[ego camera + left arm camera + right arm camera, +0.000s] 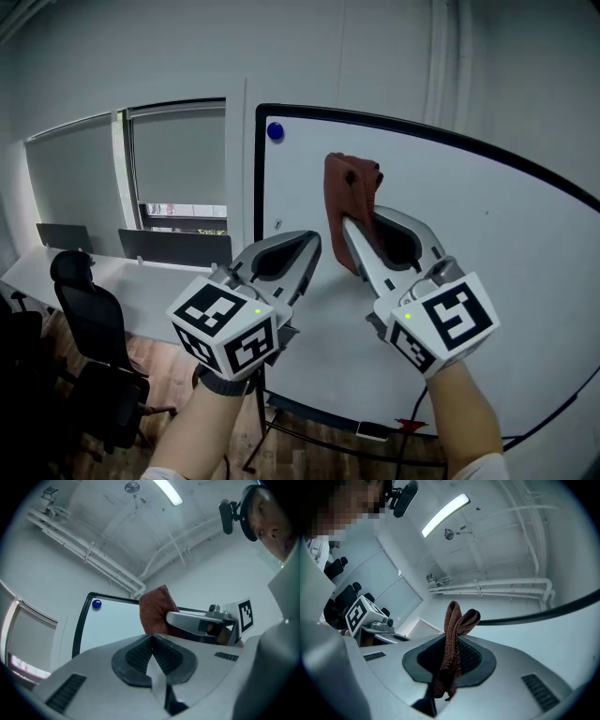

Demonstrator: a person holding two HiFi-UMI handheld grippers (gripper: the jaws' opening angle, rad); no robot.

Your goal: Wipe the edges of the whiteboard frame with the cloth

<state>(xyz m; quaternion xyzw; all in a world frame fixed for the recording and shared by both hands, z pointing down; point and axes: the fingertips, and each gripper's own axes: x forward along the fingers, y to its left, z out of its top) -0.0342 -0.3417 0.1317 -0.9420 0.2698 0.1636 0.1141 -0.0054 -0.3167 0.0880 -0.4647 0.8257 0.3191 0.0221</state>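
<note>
Left hand-held gripper (315,246), nearest the lens at lower centre of the head view, is being held up by the person's left hand with its jaws pressed together on nothing; the left gripper view (152,638) is showing the ribbed pads meeting in one line. Right hand-held gripper (362,219), just beside it, is pointing up at the board and is clamping a rust-brown cloth (349,183); in the right gripper view (452,640) the cloth (457,617) is standing folded between the pads, with its top rising above the jaws and a short end hanging below them. Whiteboard (497,281), white and on a stand, is filling the centre and right of the head view, with its black frame (260,173) running up the left side and along the top. The cloth is lying over the board's upper left area, inside the frame and apart from its left edge; whether it is touching the surface cannot be told. In the left gripper view the cloth (156,607) is showing beside the right hand-held gripper (174,618). A blue magnet (275,131) is sitting in the board's top left corner. At left, a table (56,274) is running under a blinded window (178,155), and a black office chair (91,323) is standing beside it.
</note>
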